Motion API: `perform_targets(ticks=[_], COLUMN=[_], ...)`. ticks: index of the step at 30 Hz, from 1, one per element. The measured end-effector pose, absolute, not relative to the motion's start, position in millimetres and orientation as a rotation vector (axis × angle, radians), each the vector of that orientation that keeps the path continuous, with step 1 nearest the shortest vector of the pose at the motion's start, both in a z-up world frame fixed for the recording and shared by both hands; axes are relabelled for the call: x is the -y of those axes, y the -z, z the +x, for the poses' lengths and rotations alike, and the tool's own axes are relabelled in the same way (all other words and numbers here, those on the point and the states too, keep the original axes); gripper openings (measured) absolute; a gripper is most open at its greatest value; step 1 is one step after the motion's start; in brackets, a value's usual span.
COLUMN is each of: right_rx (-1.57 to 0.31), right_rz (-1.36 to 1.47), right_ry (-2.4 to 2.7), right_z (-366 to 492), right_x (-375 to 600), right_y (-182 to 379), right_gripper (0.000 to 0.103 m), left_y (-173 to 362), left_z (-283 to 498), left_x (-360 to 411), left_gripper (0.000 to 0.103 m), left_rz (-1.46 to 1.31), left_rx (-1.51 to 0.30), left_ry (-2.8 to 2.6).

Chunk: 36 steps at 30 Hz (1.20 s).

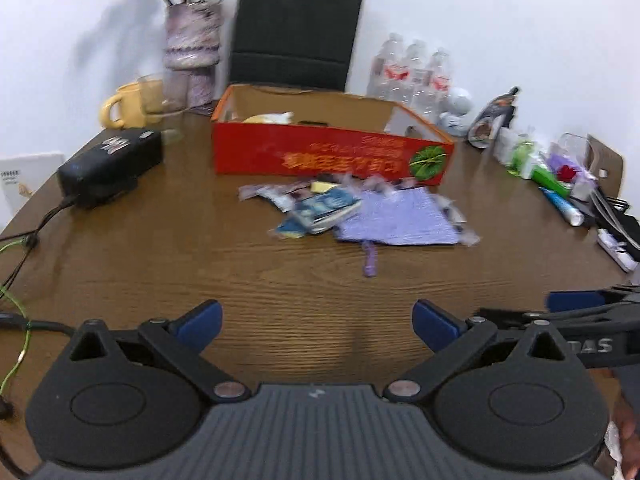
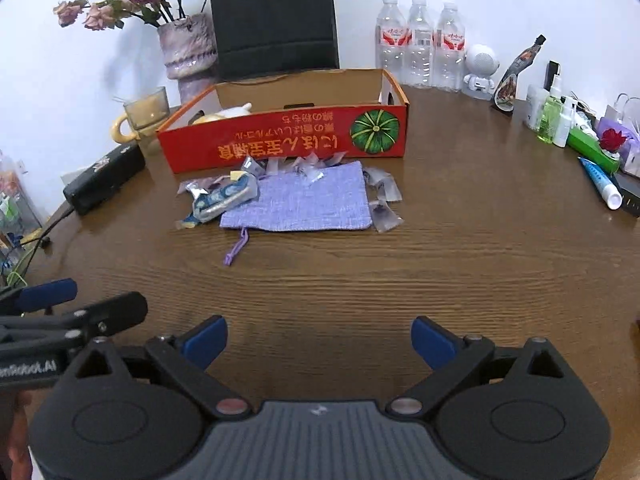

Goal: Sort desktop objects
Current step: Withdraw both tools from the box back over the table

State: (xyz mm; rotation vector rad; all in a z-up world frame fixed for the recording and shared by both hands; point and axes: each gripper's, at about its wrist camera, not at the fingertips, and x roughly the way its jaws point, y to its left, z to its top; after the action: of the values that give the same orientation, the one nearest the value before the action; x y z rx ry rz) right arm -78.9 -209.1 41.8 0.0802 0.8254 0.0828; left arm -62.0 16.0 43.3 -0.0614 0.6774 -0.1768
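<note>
Clearly some sorting remains: the pouch (image 2: 298, 202) and packets (image 2: 224, 198) lie loose mid-frame before the red box (image 2: 280, 140), which already holds a few things. Both the left gripper (image 1: 318, 322) and right gripper (image 2: 320, 338) stand wide and empty at bottom, well short of the pile.

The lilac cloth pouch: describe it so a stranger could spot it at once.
Find the long red cardboard box in the middle of the brown wooden table. Lying flat just in front of it is the lilac cloth pouch. Unlike the small shiny wrappers scattered around it, it is a large woven rectangle trailing a purple drawstring.
</note>
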Motion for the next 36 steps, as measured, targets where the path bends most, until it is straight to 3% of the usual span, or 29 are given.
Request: perform_targets(ticks=[11, 21, 36], right_rx=[-0.775, -0.724, -0.774], right_rz=[0.139, 0.038, 0.039], right_ry=[-0.111, -0.047, -0.054], right_z=[-59.6, -61.2, -50.3], right_x=[220.0, 234.8, 211.9], right_y=[-28.4, -56.7, -3.5], right_gripper=[0.099, 0.098, 0.098], left_y=[-41.4, -61.4, -12.7], left_z=[-39.0, -40.6, -30.0], left_x=[-28.4, -33.8, -19.2], left_gripper=[0.103, 0.103, 0.103], left_rz=[-0.088, -0.034, -0.014], left_rx=[-0.611, -0.595, -0.698], left_ry=[0.083, 0.109, 0.101])
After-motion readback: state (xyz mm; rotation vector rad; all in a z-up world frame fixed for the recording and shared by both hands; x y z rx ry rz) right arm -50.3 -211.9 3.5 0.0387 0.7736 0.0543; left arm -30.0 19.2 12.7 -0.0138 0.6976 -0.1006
